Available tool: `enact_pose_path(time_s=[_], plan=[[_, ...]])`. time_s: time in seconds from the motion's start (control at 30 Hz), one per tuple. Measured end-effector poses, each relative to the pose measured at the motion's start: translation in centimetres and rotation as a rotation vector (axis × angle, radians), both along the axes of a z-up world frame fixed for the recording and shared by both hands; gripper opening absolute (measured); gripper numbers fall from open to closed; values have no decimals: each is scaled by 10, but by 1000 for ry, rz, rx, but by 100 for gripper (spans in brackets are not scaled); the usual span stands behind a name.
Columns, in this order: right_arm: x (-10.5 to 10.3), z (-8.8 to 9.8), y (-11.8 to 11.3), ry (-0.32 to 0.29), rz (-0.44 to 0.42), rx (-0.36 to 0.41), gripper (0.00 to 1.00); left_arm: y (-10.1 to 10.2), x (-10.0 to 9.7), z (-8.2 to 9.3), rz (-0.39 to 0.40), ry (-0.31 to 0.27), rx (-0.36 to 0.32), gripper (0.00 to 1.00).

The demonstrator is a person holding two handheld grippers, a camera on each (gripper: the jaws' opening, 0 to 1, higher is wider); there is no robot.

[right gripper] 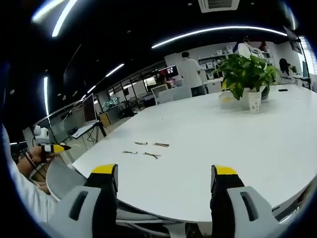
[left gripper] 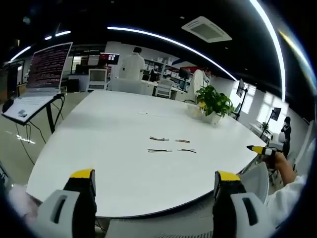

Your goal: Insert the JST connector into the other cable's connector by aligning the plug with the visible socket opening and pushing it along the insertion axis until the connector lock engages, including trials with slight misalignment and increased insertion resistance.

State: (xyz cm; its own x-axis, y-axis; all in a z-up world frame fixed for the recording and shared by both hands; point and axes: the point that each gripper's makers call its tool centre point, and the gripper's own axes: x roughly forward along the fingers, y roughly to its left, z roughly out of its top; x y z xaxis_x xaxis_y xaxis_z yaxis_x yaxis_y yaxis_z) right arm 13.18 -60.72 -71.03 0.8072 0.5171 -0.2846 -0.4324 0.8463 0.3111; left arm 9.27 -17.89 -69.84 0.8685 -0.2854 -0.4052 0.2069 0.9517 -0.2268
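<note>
Left gripper (left gripper: 154, 186) and right gripper (right gripper: 166, 181) hovering off the table (left gripper: 119, 134) edge, jaws spread, grasping nothing; four cables (left gripper: 172, 145) lying ahead, potted plant (right gripper: 246, 77) beyond

Four short JST cables lie loose on the white desk (left gripper: 114, 134), grouped in two rows of two, well in from the near edge and roughly midway along it. In the left gripper view, the far row holds one cable (left gripper: 159, 139) and a second (left gripper: 182, 141); the near row holds a third, longer one (left gripper: 159, 150) and a fourth (left gripper: 186, 150). Each is a thin dark wire lying flat. They lie apart, none mated. Their connector ends are too small to make out.
</note>
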Motion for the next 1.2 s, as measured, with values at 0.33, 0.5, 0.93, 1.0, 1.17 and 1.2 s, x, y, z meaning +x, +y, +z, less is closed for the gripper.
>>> enact_pose_path(time_s=[0.33, 0.5, 0.93, 1.0, 1.17, 1.2], plan=[[-8, -2, -13, 2, -19, -14, 75, -7, 2, 3, -22, -11, -2, 96], [-11, -8, -18, 23, -35, -12, 75, -5, 3, 6, -8, -19, -27, 96], [-15, -12, -20, 33, -47, -19, 74, -7, 5, 1, -31, 5, 5, 96], [-15, -13, -19, 36, -46, -20, 74, -6, 3, 0, -32, 7, -1, 96], [-14, -14, -15, 38, -42, -24, 74, 0, 0, -2, -23, 12, -1, 96], [-14, -14, -14, 39, -40, -23, 74, 1, 0, -2, -22, 15, -4, 96]])
